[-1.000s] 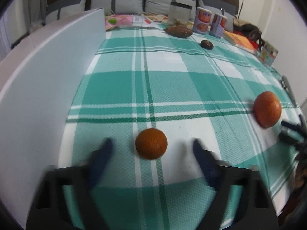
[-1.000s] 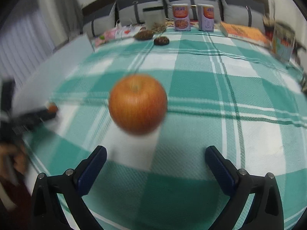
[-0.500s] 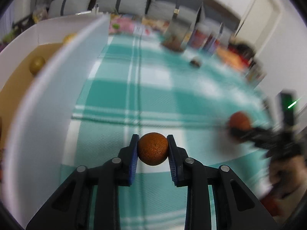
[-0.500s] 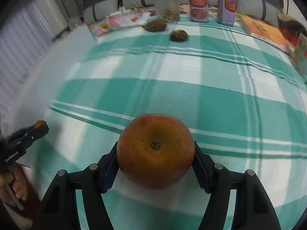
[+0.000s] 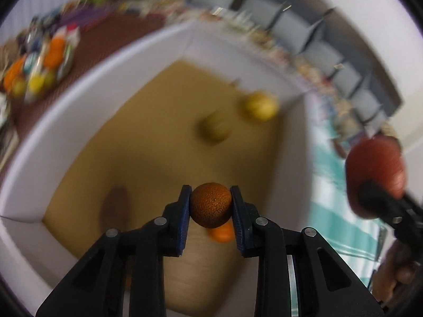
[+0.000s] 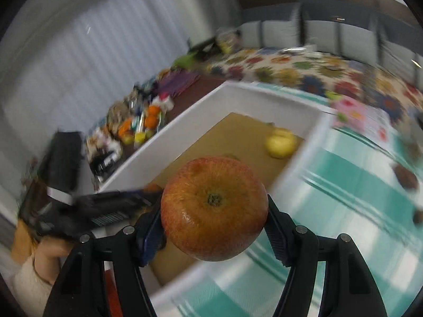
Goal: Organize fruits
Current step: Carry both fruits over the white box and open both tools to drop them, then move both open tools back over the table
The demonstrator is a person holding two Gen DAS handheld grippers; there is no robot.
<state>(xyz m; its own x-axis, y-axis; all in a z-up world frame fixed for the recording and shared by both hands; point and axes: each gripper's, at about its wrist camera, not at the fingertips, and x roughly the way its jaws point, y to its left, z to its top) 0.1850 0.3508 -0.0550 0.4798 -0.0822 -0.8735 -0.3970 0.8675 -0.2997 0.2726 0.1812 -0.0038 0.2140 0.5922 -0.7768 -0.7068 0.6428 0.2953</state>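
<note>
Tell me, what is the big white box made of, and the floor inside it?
The white box looks like foam board or painted card: thick, matte, smooth walls with plain square edges, though blur leaves that open. Its floor looks like brown cardboard: flat, dull tan, no shine. The gripper pads look like blue ribbed rubber.

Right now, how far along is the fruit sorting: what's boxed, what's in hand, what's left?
Already boxed: two yellow-green fruits and an orange fruit lie on the brown floor of the white box. In hand: the left gripper holds a small orange over the box; the right gripper carries a large apple near its wall. Left: release both inside. Whether other fruit is still out, the blur hides.
</note>
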